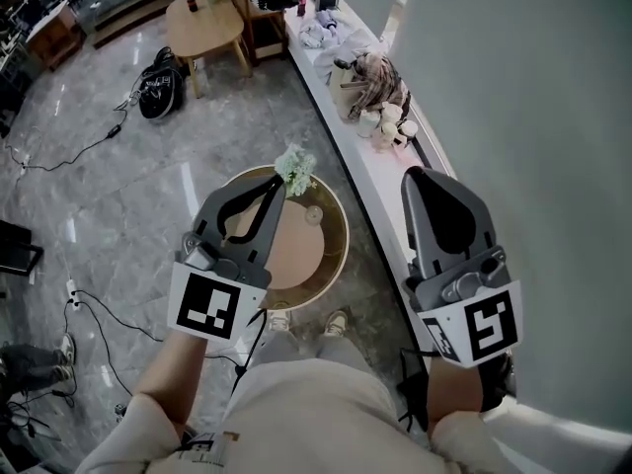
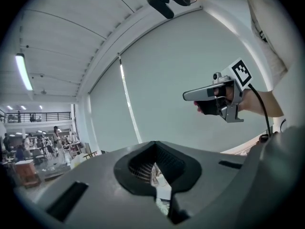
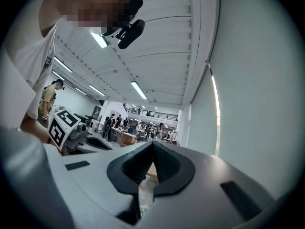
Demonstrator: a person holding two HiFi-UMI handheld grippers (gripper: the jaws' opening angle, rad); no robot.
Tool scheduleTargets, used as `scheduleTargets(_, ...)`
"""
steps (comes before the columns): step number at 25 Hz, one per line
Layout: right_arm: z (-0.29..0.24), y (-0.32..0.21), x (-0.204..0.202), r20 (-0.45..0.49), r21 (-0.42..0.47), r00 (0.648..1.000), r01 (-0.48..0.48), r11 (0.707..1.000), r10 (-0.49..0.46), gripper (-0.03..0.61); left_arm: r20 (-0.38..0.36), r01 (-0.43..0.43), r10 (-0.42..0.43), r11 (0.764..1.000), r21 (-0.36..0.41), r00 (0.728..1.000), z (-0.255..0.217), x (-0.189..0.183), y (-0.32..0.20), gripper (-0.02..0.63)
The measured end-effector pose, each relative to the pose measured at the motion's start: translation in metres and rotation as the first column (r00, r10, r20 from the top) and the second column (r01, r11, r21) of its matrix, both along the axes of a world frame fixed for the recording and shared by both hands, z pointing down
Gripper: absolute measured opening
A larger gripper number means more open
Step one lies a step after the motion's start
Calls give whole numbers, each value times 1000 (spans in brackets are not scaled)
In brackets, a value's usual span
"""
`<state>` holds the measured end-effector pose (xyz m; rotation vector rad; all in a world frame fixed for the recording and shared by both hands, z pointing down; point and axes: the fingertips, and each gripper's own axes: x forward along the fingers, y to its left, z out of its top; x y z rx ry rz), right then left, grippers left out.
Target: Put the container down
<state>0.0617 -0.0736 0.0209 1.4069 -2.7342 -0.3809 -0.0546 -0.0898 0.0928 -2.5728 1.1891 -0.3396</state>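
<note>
My left gripper [image 1: 274, 182] is held up above a round wooden table [image 1: 336, 255], its jaws shut with nothing between them. At the right, my right gripper [image 1: 415, 173] is raised next to the grey wall, also shut and empty. On the table stand a small pale round container [image 1: 314, 214] and a bunch of white-green flowers [image 1: 296, 169]; neither gripper touches them. In the left gripper view the closed jaws [image 2: 155, 146] point up at the wall and ceiling, with the right gripper [image 2: 214, 94] across from them. The right gripper view shows its closed jaws [image 3: 153, 145] and the left gripper [image 3: 71, 132].
A long white ledge [image 1: 370, 181] runs along the wall with cups and a plush toy [image 1: 377, 82]. A low wooden table [image 1: 204, 23] and a black bag [image 1: 160, 92] are farther off on the grey floor. Cables [image 1: 99, 309] trail at the left. My shoes [image 1: 336, 321] are by the table.
</note>
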Motion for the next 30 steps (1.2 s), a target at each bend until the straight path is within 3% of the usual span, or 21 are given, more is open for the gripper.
scheduleTargets(4, -13, 22, 6, 2, 24, 1000, -11, 1000, 11, 8, 10, -9, 9, 1000, 16, 1000, -11, -1, 18, 8)
scheduleTargets(10, -7, 39, 10, -48, 11, 999, 13, 1000, -13, 8, -85, 67, -69, 997, -24, 994, -22, -18, 37, 8)
scheduleTargets(15, -3, 49, 15, 10, -20, 1000, 9, 1000, -8, 8, 45, 66, -67, 997, 27, 997, -16, -16, 51, 8)
scheduleTargets(30, 21, 63, 19, 16, -87, 1000, 5, 996, -4, 8, 44, 37, -37, 999, -7, 998, 4, -9, 68, 8)
